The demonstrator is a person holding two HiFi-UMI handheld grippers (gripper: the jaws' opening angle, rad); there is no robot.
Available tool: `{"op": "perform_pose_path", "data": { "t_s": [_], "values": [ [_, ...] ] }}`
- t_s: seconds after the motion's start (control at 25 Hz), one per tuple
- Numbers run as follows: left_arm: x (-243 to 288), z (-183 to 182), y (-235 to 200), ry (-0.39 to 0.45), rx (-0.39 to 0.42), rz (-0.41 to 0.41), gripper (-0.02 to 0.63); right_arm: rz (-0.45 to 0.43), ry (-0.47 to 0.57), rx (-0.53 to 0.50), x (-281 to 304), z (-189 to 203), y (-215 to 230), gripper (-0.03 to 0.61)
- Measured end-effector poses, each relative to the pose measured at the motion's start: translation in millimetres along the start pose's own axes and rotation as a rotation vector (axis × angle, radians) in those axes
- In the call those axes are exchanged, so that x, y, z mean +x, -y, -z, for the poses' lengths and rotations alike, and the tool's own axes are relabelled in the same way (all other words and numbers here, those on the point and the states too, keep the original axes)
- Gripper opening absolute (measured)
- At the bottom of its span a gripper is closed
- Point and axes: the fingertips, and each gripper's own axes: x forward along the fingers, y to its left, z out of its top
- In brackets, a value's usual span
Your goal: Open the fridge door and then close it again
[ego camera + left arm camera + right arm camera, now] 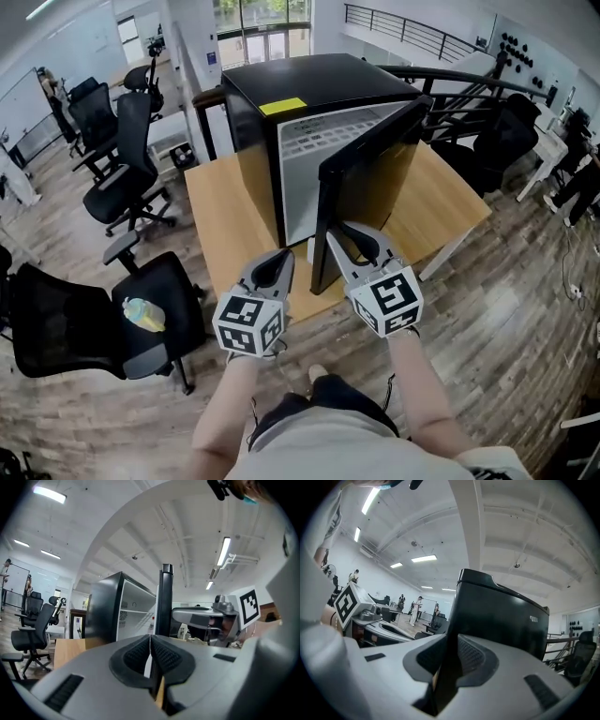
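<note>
Fridge (281, 94) door (361, 178) ajar; white shelves (314, 141) inside.
Right tool (345, 236) clamps the door's free edge; left tool (283, 258) pinched closed, empty, over desk (220, 216) front.

Both forearms extend toward 12 o'clock, the left gripper (282, 258) with jaws together and empty, the right gripper (349, 234) clamping the fridge door (367, 169) edge.

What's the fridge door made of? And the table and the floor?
The fridge door looks like smooth black metal or plastic, slightly shiny; I can't tell which. The table looks like pale wood or wood-look board, matte, with an even tan top. The floor shows grey-brown planks, wood or wood-look, with visible seams and streaky grain.
</note>
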Motion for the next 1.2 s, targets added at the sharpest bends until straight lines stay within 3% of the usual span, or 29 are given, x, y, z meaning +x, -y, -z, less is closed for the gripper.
{"op": "perform_pose_path", "data": {
  "t_s": [0.24,0.64,1.2],
  "values": [
    [11,-6,-33,0.010,0.001,-0.073,0.009,-0.055,0.032,0.009,41,-1,4,0.014],
    [35,-14,-65,0.028,-0.013,-0.144,0.009,-0.136,0.016,0.006,100,8,13,-0.006],
    [50,-10,-92,0.013,-0.023,-0.190,0.009,-0.148,0.019,0.058,137,20,29,-0.002]
  ]
}}
